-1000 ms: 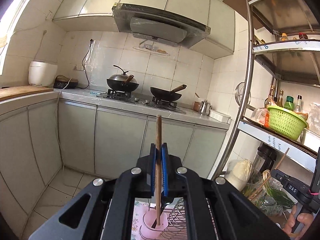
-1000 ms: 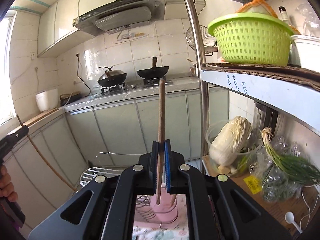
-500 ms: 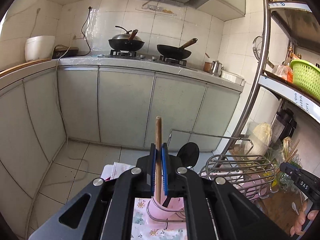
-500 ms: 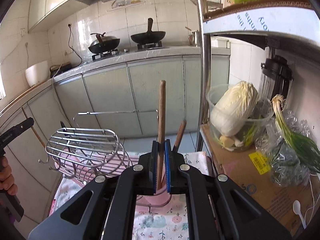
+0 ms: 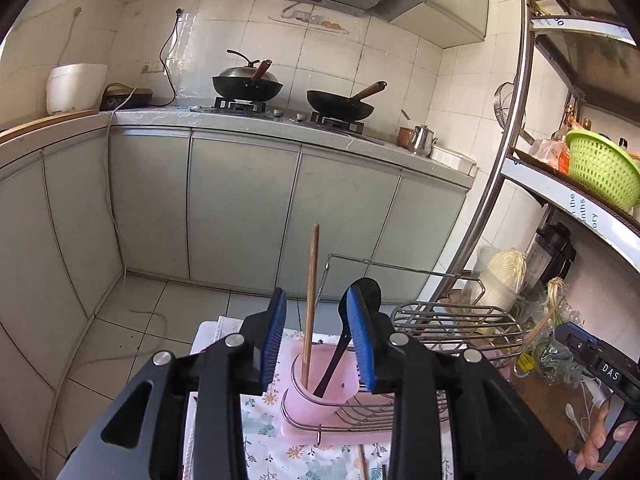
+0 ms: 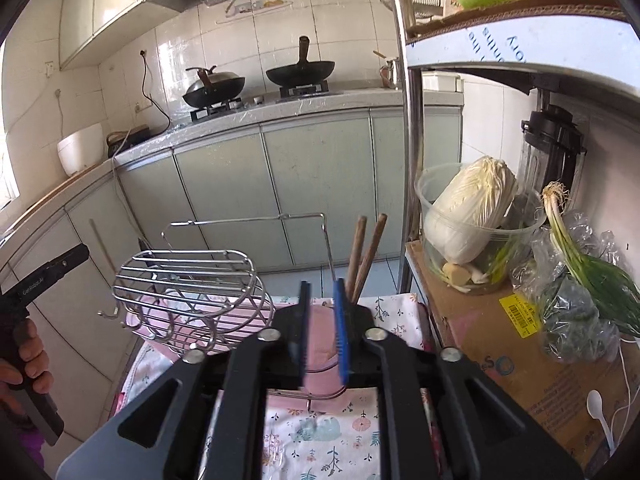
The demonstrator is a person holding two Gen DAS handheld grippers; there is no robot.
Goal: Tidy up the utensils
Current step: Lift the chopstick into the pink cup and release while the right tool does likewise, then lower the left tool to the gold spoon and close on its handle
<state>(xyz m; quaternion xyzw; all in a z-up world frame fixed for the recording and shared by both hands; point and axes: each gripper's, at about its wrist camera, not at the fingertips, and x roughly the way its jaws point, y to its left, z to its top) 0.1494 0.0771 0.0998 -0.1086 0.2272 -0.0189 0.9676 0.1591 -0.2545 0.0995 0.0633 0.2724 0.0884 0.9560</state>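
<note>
Kitchen table (image 6: 332, 436); wire rack (image 6: 188, 284) beside pink holder (image 5: 320, 388); both hand-held grippers (image 5: 317, 336) (image 6: 322, 320) opening, empty

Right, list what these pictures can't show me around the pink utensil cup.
- Right wrist view: the pink cup sits mostly behind the right gripper; the lower ends of the two wooden handles are hidden.
- Left wrist view: the black ladle is partly covered by the left gripper, whose jaws are opening.

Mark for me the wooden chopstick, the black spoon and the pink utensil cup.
wooden chopstick (image 5: 311, 288), left wrist view, middle of its shaft.
black spoon (image 5: 370, 286), left wrist view, on its bowl.
pink utensil cup (image 5: 340, 390), left wrist view, on its front wall.
</note>
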